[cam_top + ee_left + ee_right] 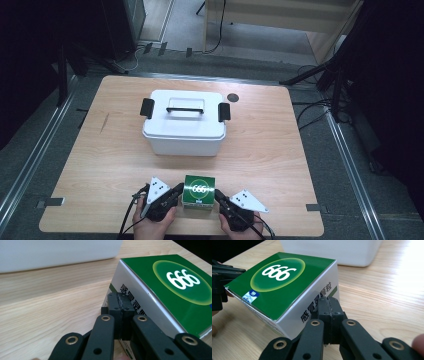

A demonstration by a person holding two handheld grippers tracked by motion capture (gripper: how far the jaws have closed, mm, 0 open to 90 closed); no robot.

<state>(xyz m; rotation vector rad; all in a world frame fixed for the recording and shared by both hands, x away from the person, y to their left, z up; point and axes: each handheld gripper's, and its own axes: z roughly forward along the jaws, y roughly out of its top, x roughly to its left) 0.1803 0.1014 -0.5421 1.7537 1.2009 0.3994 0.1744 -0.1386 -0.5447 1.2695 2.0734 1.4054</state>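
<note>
Low in the frame, left gripper (176, 192) and right gripper (219, 196), jaws closed tight and empty, press the green box (198, 190) between them.

This looks like a lab or recording studio set up for tests: a lone wooden worktop (280, 150) stands on grey carpet between metal floor rails (30, 165), with dark stand legs (320, 75) and loose cables (310, 112) around it, and dark surroundings at both sides.
</note>
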